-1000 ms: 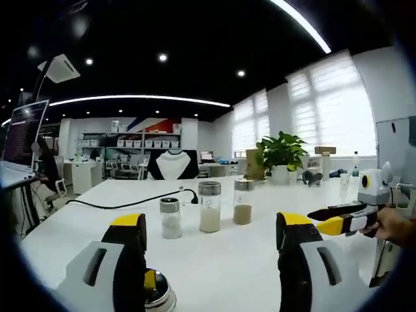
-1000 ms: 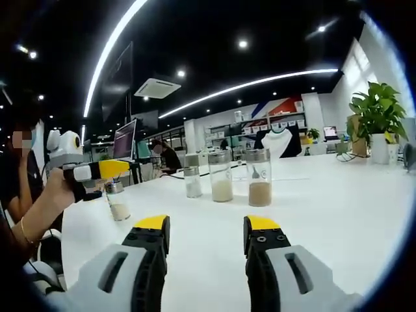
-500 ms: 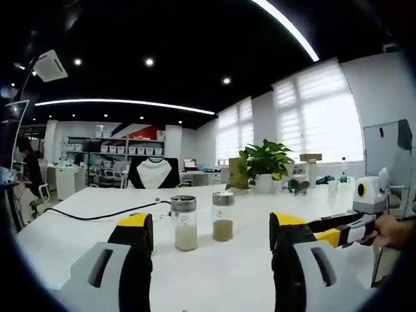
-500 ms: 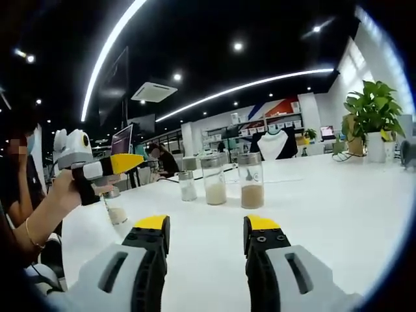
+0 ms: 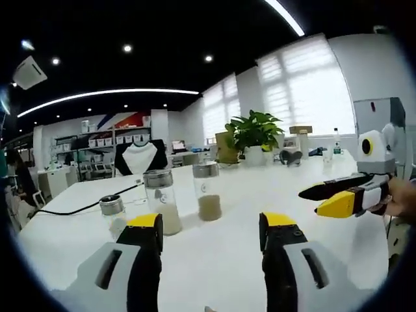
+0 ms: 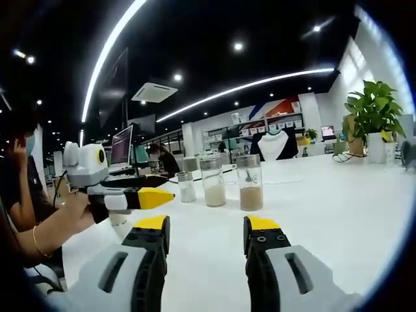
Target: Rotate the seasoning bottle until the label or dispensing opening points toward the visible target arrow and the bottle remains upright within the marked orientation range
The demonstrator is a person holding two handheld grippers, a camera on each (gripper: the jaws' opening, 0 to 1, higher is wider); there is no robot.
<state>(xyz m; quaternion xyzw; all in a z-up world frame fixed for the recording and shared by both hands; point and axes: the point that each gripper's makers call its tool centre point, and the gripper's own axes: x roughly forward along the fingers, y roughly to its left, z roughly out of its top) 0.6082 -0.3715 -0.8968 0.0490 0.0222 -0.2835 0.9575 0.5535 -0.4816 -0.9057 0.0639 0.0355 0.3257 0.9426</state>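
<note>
A white table [image 5: 221, 240] spreads across both views, running back toward the shelving and a potted plant [image 5: 252, 133] by the bright blinds. On it three glass bottles stand upright in a loose row, apart from one another. In the left gripper view the tallest, holding pale powder [image 5: 161, 201], rises just behind the left gripper's near jaw tip; the one with tan powder [image 5: 207, 191] is to its right, and the short bottle [image 5: 113, 216] sits lower left, beside a black cable [image 5: 78, 208] trailing over the tabletop. No target arrow or marked range can be made out, and the labels are too small to read. The left gripper [image 5: 210, 235] hangs above the table short of the bottles, its yellow-tipped jaws spread wide with nothing between them. The right gripper [image 6: 205, 235] is likewise released, jaws parted over bare tabletop, with the tan bottle [image 6: 250, 182] and pale bottle [image 6: 213, 181] well ahead of it and the short one [image 6: 186, 186] further left. Each gripper appears at the edge of the other's view, held in a hand [image 6: 77, 207], its jaws there parted.
</note>
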